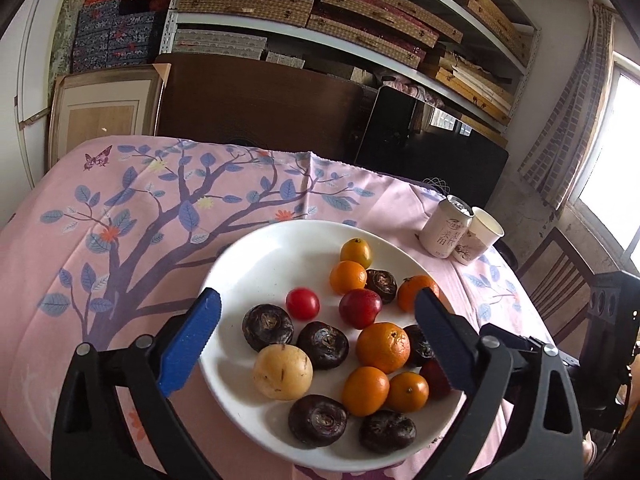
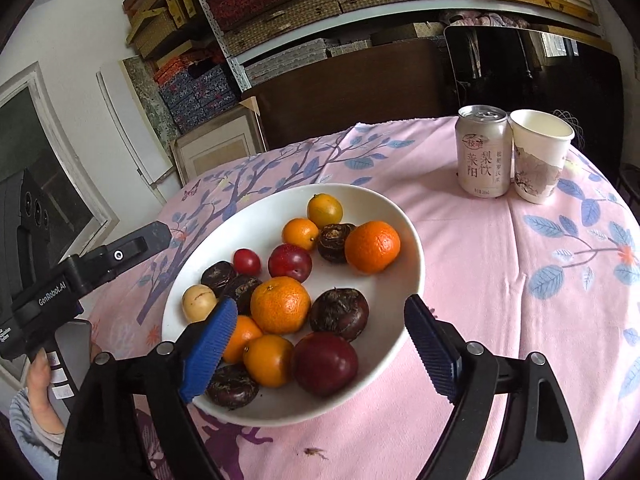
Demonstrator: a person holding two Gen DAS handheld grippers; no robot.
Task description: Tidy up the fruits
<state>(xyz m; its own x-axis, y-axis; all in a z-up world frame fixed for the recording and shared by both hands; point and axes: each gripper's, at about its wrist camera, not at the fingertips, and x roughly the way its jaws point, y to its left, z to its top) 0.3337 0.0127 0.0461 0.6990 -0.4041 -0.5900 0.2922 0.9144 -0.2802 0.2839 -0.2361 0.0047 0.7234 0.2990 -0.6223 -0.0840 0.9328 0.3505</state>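
I am finding all the fruit (image 2: 280, 304) lying mixed, kinds unsorted, in one plate (image 1: 256, 256) on the bench (image 2: 500, 280). Left gripper (image 1: 316, 340) and right gripper (image 2: 320, 344) are hovering over it, jaws wide, holding nothing. How far along the organizing is, I cannot tell.

Shelves (image 1: 360, 12) of patterned boxes line the wall; a curtained window (image 1: 616, 140) admits daylight.
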